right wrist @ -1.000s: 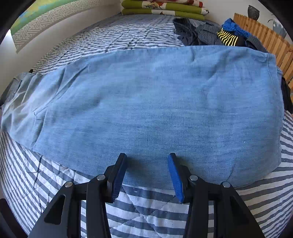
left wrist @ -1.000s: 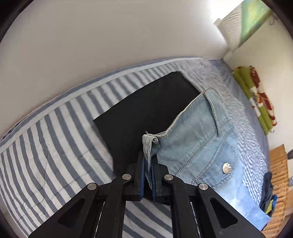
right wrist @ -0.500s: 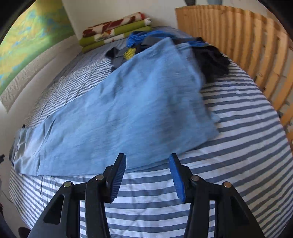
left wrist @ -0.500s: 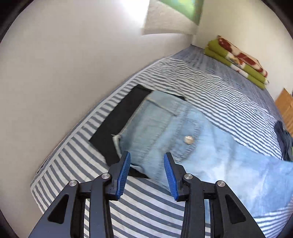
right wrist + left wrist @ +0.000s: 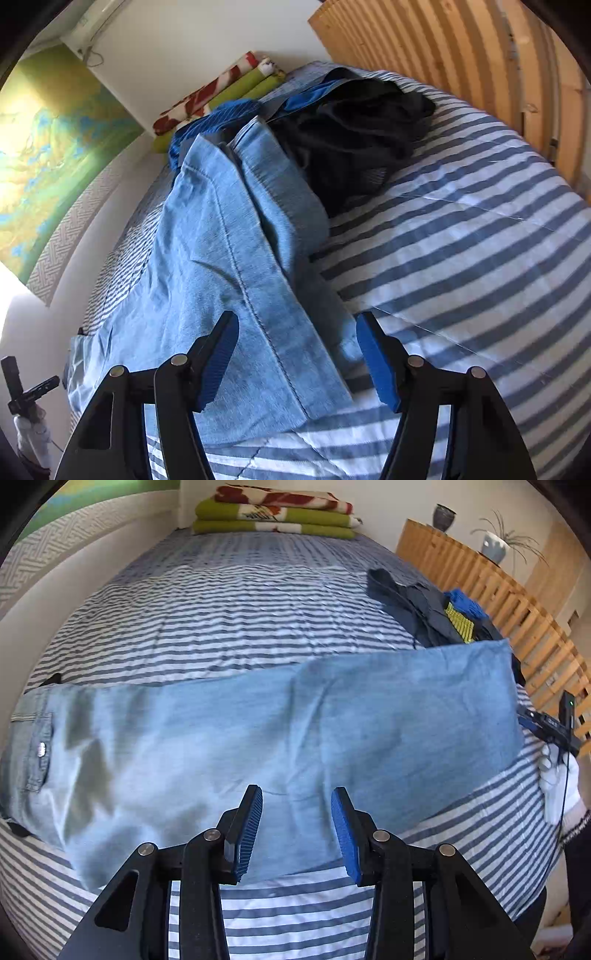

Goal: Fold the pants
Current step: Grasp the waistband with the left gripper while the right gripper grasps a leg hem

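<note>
The pants [image 5: 236, 738], light blue denim with a soft, faintly creased weave, lie stretched flat across the bed [image 5: 221, 620], waist end at the left with a buttoned back pocket [image 5: 38, 751], leg hems at the right. The bed wears a quilted cover in blue and white stripes. At its far right a crumpled heap of dark clothes [image 5: 424, 609] touches the pants' hem end; in the right wrist view the heap is black and bright blue cloth, bunched loosely. At the far end sits a stack of folded green blankets [image 5: 273, 513] with a red and white pattern. A slatted wooden rail [image 5: 517, 602] runs along the right side.

The left gripper [image 5: 297, 825] hovers over the near edge of the pants, jaws apart with nothing clamped. The right gripper [image 5: 297, 363] hangs over the stitched leg hem, its jaws opening; denim shows between them, but the blue ribbed pads do not press on it.
</note>
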`<state>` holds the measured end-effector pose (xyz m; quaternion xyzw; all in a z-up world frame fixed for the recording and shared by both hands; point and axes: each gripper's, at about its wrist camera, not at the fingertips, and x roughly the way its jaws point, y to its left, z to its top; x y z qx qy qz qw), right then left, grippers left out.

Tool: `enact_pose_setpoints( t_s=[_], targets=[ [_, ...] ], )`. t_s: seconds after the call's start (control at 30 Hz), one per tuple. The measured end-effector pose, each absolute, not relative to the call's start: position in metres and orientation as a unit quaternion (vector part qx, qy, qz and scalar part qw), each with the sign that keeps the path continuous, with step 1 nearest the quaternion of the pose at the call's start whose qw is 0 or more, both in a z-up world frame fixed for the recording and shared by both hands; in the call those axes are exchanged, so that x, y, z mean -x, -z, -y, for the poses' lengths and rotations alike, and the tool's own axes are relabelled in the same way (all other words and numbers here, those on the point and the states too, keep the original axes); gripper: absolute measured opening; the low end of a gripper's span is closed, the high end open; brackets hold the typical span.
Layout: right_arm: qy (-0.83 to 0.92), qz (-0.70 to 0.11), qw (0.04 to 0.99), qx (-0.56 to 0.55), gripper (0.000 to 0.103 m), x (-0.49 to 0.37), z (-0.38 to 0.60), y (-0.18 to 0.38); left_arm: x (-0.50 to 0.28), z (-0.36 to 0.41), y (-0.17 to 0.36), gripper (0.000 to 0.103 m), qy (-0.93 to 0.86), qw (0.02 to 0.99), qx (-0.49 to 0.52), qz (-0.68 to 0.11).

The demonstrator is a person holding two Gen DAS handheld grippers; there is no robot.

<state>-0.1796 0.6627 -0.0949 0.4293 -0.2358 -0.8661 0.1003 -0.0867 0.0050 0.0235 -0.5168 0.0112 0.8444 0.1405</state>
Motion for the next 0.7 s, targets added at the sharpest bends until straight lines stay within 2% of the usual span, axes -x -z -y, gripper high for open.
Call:
enact_pose_setpoints(
  t_s=[0.23,0.27,0.3,0.33,0.37,0.53,0.7],
  targets=[
    [0.870,0.191,0.149,-0.430,0.067,0.210,-0.628,0.111,0.077,-0.074,0.017,0.042,-0.818,0.176,0.544,-0.068],
    [0.870,0.179,0.148,-0.435,0.061,0.210,-0.623,0.109,0.077,-0.079,0.021,0.042,-0.815,0.179,0.546,-0.070],
    [0.867,0.174,0.153,-0.442,0.032,0.209,-0.620,0.107,0.075,-0.084,0.024,0.042,-0.813,0.183,0.548,-0.073],
    [0.858,0.175,0.153,-0.457,0.018,0.209,-0.619,0.106,0.073,-0.086,0.025,0.042,-0.813,0.186,0.547,-0.075],
    [0.853,0.182,0.146,-0.467,0.012,0.205,-0.620,0.104,0.072,-0.089,0.026,0.042,-0.812,0.189,0.547,-0.079],
    [0.853,0.198,0.159,-0.455,0.008,0.166,-0.627,0.058,0.061,-0.102,0.026,0.042,-0.804,0.220,0.544,-0.092],
    [0.872,0.134,0.142,-0.450,0.009,0.122,-0.608,-0.005,0.053,-0.116,0.015,0.042,-0.800,0.249,0.538,-0.089]
  ],
)
